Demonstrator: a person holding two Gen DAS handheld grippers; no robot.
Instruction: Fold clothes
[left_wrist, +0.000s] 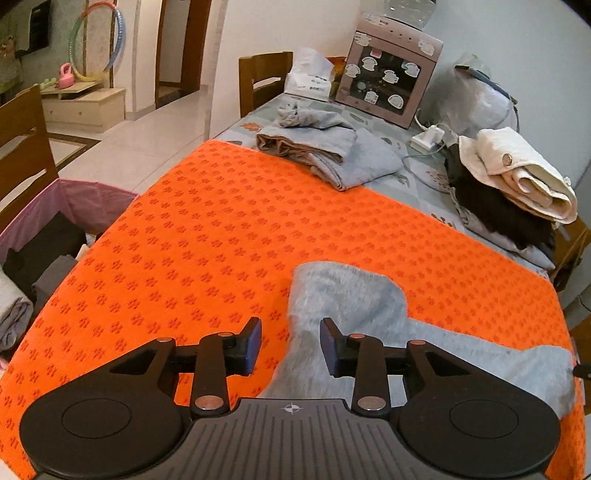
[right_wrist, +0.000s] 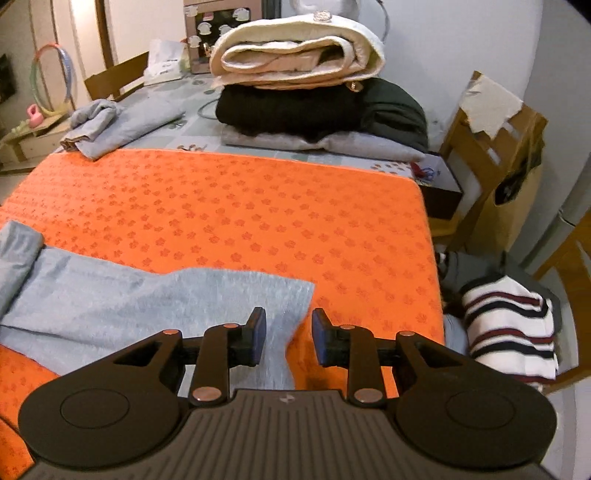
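A light grey fuzzy garment (left_wrist: 343, 299) lies spread on the orange patterned mat (left_wrist: 221, 221) near the front edge. My left gripper (left_wrist: 291, 341) is open, with the garment's left edge between its fingers, just above the cloth. In the right wrist view the same garment (right_wrist: 147, 295) stretches from the left to the middle of the mat (right_wrist: 258, 192). My right gripper (right_wrist: 289, 336) is open over the garment's right corner, one finger above cloth, the other above mat. Neither holds anything.
Folded grey clothes (left_wrist: 325, 147) lie at the mat's far edge. A stack of cream, black and grey folded clothes (right_wrist: 310, 81) sits at the back right. A pink basket (left_wrist: 44, 229) with clothes stands left; a striped garment (right_wrist: 509, 332) lies on a chair to the right.
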